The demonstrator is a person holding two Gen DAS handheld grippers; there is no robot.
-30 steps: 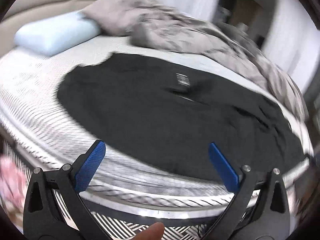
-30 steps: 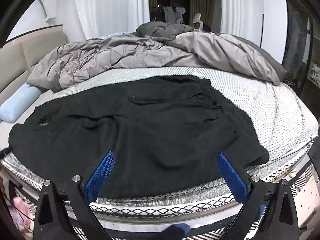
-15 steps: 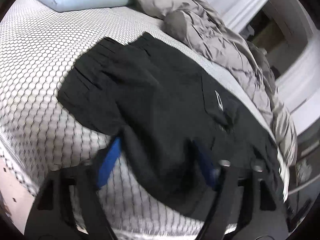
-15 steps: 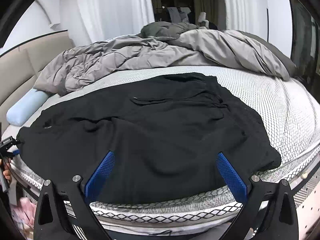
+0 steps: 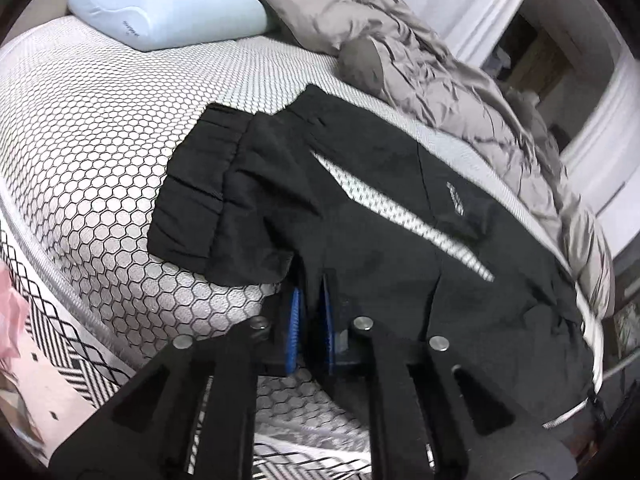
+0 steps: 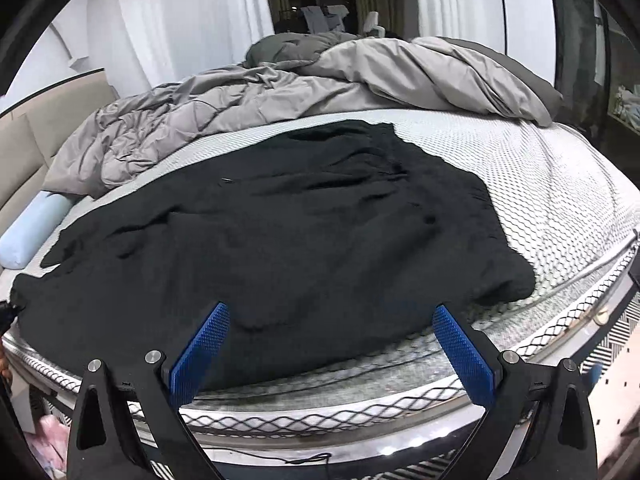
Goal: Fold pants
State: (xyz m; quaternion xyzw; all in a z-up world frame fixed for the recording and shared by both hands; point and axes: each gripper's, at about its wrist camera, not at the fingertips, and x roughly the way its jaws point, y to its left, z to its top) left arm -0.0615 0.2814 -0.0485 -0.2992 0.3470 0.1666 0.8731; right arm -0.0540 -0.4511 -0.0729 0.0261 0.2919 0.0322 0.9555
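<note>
Pinching the near edge of the black pants (image 5: 360,208) at the mattress (image 5: 100,128) rim, with the left gripper (image 5: 310,320) clamped on a fold of cloth between its blue pads; lying spread and rumpled across the bed, legs toward the pillow (image 5: 160,8), waist off to the right. Hovering over the near hem with the right gripper (image 6: 332,356) wide apart and holding nothing, pads above the cloth. Risking a lopsided lift: only one layer caught on the left, so the leg beneath could stay behind and bunch. Risking a drag toward the duvet (image 6: 280,100) or off the rim if pulled before the right side bites. Thin cloth likely to slip from a shallow pinch
</note>
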